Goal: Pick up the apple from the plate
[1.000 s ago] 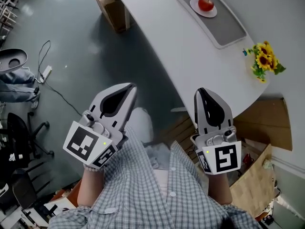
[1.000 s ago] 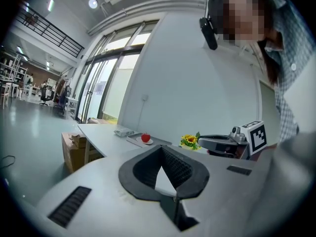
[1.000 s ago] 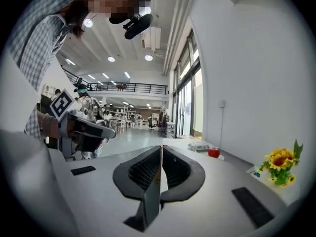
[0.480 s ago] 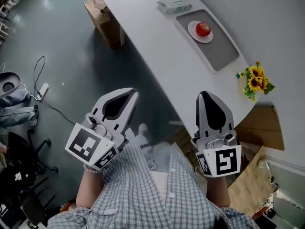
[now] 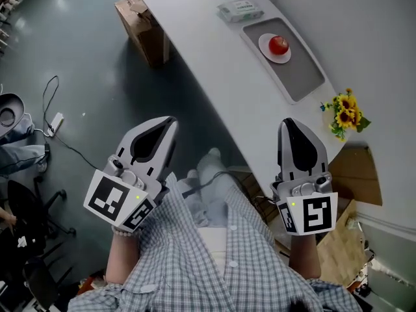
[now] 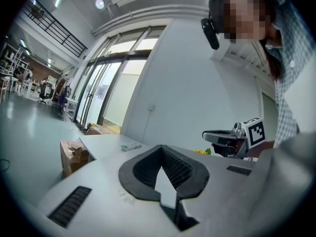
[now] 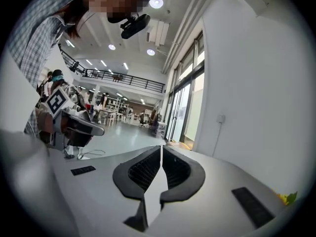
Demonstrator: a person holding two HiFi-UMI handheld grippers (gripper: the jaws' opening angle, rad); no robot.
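Note:
A red apple (image 5: 279, 44) sits on a small white plate (image 5: 269, 52) inside a grey tray (image 5: 304, 78) on the white table, far ahead in the head view. Both grippers are held low near the person's body, well short of the tray. The left gripper (image 5: 171, 119) hangs over the floor, its jaws shut with nothing between them (image 6: 161, 146). The right gripper (image 5: 287, 121) is by the table's near edge, also shut and empty (image 7: 161, 146). Neither gripper view shows the apple.
A wrapped packet (image 5: 239, 9) lies beyond the tray. Sunflowers (image 5: 343, 114) stand at the table's (image 5: 214, 51) right edge. A cardboard box (image 5: 140, 21) stands on the floor left of the table. A cable and power strip (image 5: 53, 119) lie on the floor at left.
The head view has shifted, so more of the table and the packet show. The grippers spread slightly apart; both stay shut and low.

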